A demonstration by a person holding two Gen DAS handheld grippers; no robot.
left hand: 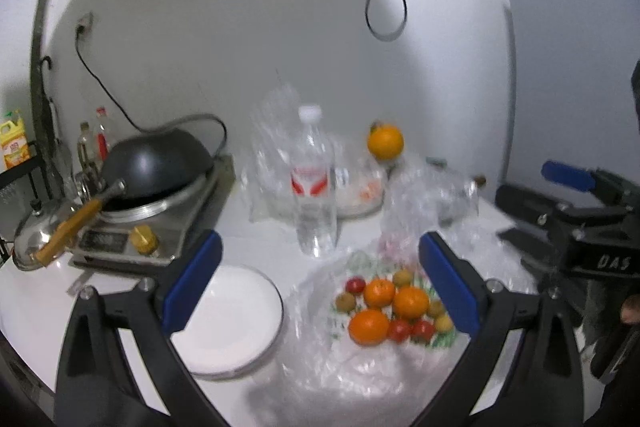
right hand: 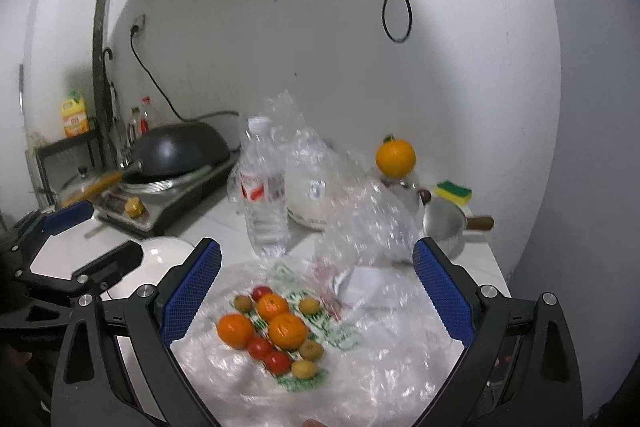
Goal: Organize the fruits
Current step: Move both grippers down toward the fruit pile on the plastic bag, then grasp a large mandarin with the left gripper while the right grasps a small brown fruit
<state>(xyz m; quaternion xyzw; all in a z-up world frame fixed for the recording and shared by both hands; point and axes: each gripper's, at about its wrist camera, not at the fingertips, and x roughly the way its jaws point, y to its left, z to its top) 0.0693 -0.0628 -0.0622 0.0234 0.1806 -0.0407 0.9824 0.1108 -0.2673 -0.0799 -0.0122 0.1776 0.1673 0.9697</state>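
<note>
A pile of fruit [left hand: 394, 307] lies on a clear plastic bag [left hand: 352, 359] on the white counter: three oranges, small red tomatoes and small brown-yellow fruits. It also shows in the right wrist view [right hand: 276, 333]. An empty white plate [left hand: 228, 319] sits left of the bag. My left gripper [left hand: 320, 285] is open and empty, above the plate and bag. My right gripper [right hand: 316, 293] is open and empty, above the fruit; it also shows in the left wrist view [left hand: 560, 203]. A lone orange [left hand: 385, 141] sits raised at the back.
A water bottle [left hand: 314, 183] stands behind the bag, with crumpled clear bags [left hand: 276, 155] around it. A black wok [left hand: 160, 163] sits on a cooker [left hand: 152, 223] at left. A small metal pot [right hand: 448, 223] and a sponge [right hand: 453, 191] stand at right, by the counter edge.
</note>
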